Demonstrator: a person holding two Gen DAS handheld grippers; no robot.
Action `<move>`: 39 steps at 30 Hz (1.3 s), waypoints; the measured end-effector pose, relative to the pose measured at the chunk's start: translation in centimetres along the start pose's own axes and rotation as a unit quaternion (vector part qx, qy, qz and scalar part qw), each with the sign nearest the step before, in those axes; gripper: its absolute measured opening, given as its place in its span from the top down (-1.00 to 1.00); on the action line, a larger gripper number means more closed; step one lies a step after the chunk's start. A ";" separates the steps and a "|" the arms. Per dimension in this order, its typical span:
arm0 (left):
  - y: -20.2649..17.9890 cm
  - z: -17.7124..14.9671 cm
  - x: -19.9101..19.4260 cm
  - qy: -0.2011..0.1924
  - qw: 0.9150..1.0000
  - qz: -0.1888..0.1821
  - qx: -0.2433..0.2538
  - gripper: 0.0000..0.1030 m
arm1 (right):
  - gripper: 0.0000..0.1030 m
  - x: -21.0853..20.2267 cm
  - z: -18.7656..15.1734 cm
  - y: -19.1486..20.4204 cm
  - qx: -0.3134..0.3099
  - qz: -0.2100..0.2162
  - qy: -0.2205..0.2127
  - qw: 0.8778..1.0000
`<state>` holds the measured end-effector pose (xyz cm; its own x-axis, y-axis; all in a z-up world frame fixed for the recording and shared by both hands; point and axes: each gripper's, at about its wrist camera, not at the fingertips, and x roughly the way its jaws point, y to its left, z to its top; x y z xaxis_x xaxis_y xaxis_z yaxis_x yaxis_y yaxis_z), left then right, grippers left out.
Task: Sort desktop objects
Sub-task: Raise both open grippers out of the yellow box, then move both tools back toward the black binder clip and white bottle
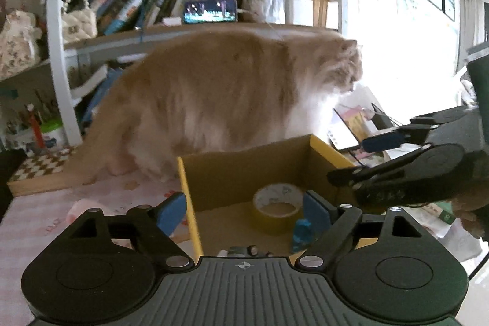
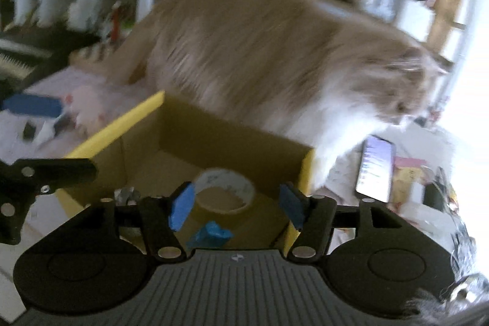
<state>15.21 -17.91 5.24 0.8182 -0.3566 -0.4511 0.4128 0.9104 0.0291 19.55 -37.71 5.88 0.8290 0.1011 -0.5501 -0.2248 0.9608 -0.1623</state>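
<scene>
An open cardboard box (image 1: 244, 170) with yellow edges sits on the desk. In it lie a roll of yellowish tape (image 1: 276, 205), a small blue object (image 1: 301, 234) and a small metal piece (image 1: 244, 249). My left gripper (image 1: 244, 211) hangs open over the box's near left wall, with nothing between its blue pads. My right gripper (image 2: 237, 206) is open above the box (image 2: 189, 130), over the tape roll (image 2: 224, 191) and the blue object (image 2: 211, 234), gripping neither. Each gripper shows in the other's view: the right gripper (image 1: 351, 159) and the left gripper (image 2: 76, 139).
A fluffy ginger and white cat (image 1: 232, 93) stands right behind the box, facing right. A lit phone (image 2: 376, 170) lies on papers right of the box. Shelves of books (image 1: 146, 2) rise behind. A pink soft thing (image 1: 81, 208) lies on the pink cloth to the left.
</scene>
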 end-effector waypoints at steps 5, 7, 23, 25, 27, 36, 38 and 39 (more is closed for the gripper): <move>1.2 -0.8 -1.2 -0.006 1.000 0.008 -0.010 -0.71 | -0.19 -2.3 -1.0 0.7 0.054 -0.052 -0.029 0.997; 1.7 -1.3 -1.6 -0.005 1.000 0.010 -0.016 -0.72 | -0.19 -3.0 -1.5 1.2 0.075 -0.069 -0.034 0.994; 6.3 -5.9 -6.4 0.024 0.999 0.024 -0.037 -0.73 | -0.31 -6.3 -5.9 9.0 0.160 -0.106 0.004 0.981; 6.9 -6.6 -7.2 0.028 0.999 0.024 -0.038 -0.73 | -0.31 -6.6 -6.3 10.2 0.165 -0.104 0.011 0.981; 7.5 -7.2 -8.0 0.033 0.998 0.022 -0.039 -0.73 | -0.31 -6.8 -6.7 11.4 0.170 -0.101 0.019 0.980; 10.3 -9.9 -11.3 0.060 0.997 0.020 -0.046 -0.73 | -0.37 -8.1 -8.1 16.9 0.176 -0.090 0.045 0.979; 10.9 -10.7 -12.0 0.066 0.996 0.020 -0.048 -0.73 | -0.38 -8.4 -8.5 18.3 0.176 -0.087 0.050 0.979; 11.1 -11.0 -12.3 0.069 0.996 0.021 -0.048 -0.73 | -0.38 -8.6 -8.7 18.9 0.176 -0.084 0.053 0.979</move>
<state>5.30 -1.06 1.28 0.7680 -0.2919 -0.5700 0.3346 0.9418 -0.0316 3.75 -22.63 0.43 0.7765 -0.0759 -0.6256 0.1167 0.9929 0.0245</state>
